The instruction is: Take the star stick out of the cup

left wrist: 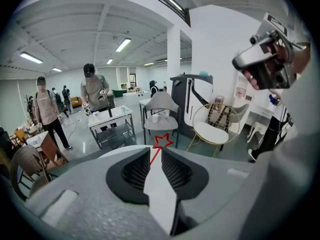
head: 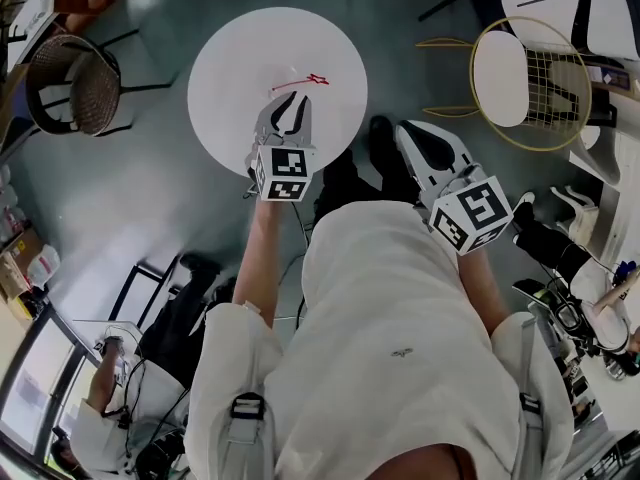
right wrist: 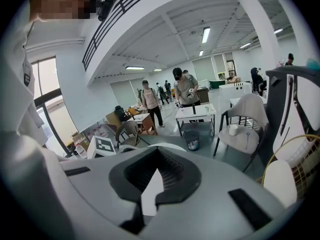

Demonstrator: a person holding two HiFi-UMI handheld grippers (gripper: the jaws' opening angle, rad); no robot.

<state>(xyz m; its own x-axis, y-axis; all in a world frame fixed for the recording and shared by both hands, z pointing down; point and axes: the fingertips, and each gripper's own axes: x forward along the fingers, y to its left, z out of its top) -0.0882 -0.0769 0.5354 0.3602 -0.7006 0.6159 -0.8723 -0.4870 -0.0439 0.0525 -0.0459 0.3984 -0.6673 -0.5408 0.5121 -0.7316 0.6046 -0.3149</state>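
Note:
The star stick (head: 300, 81) is a thin red stick with a red star outline at its right end, and it lies over the white round table (head: 230, 68). My left gripper (head: 291, 101) hovers above the table with its tips at the stick's plain end. In the left gripper view the stick (left wrist: 162, 141) runs out from between the jaws of the left gripper (left wrist: 155, 151), which stand apart with a clear gap on each side of it. My right gripper (head: 408, 128) hangs off the table's right edge, shut on nothing. No cup shows in any view.
A dark wicker chair (head: 75, 83) stands left of the table. A gold wire chair with a white seat (head: 525, 83) stands to its right. Several people (left wrist: 95, 91) stand far off by small tables. Another person (head: 100, 408) sits at a desk at lower left.

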